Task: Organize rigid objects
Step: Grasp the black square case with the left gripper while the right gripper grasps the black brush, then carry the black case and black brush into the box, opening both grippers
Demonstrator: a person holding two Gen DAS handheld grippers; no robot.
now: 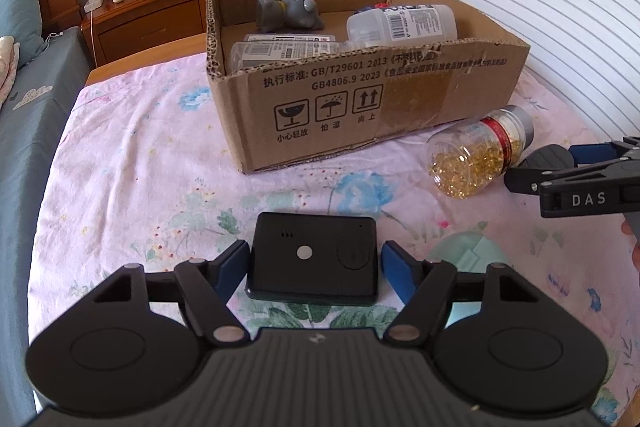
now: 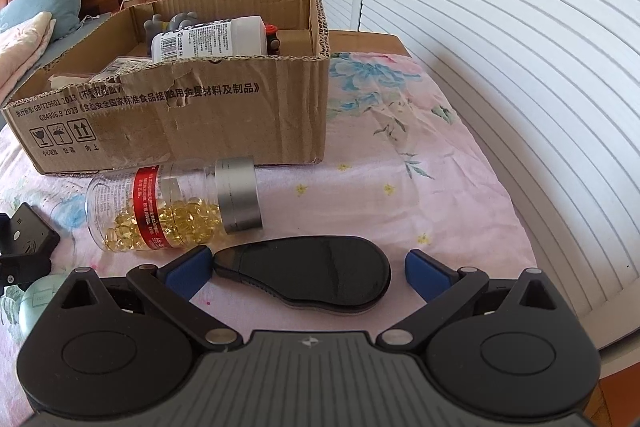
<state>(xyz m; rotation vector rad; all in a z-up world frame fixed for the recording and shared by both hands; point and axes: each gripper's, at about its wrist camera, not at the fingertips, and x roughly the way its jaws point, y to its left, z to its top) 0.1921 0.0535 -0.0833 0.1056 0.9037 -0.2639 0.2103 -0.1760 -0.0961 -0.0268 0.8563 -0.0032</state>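
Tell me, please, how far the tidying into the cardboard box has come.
Done: the cardboard box already holds two white bottles and a grey toy. In hand: the left gripper is shut on the black device. Left: the black oval case between the open right gripper pads, the capsule bottle and a pale green item on the bed.

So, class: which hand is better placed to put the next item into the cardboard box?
Likely the left gripper: its pads flank the black device closely. The right gripper stands wide around the black case.
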